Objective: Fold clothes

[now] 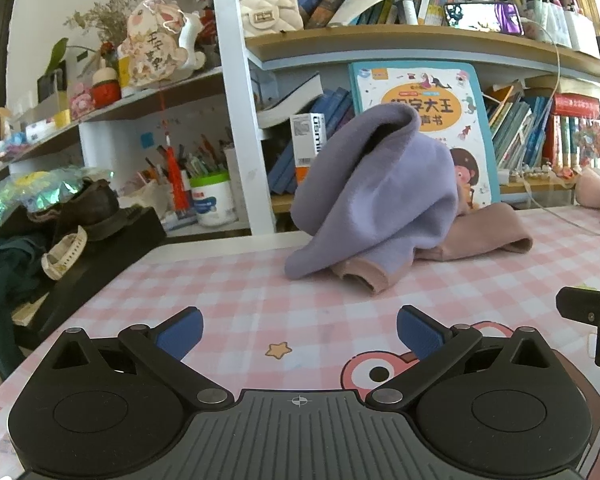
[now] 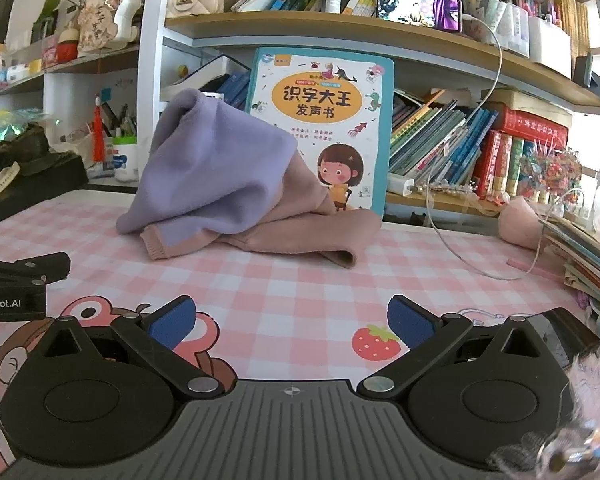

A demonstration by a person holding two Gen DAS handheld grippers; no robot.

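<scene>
Ahead of both grippers, a crumpled garment (image 1: 380,200) is seen heaped on a pink-checked tablecloth (image 1: 260,292), at the far side of the table and just in front of a crowded bookshelf (image 2: 380,36). A lilac part is piled upward into a soft peak, while a dusty-pink part with ribbed cuffs is spread flat beneath it and trails off to the right. A children's picture book (image 2: 324,120) is propped upright directly behind the heap.

The left gripper (image 1: 300,334) is held low over the near edge of the table, its blue-padded fingers (image 1: 182,332) spread wide with nothing between them. The right gripper (image 2: 291,322) is held alongside in the same posture, jaws likewise parted and empty, above a printed strawberry (image 2: 374,342) on the cloth. Both are kept well apart from the garment. Each gripper's black casing is caught at the edge of the other's view.

A phone (image 2: 418,12) with a lit screen is seen resting on the upper shelf, with a white cable (image 2: 496,80) hanging down from it toward the table.
</scene>
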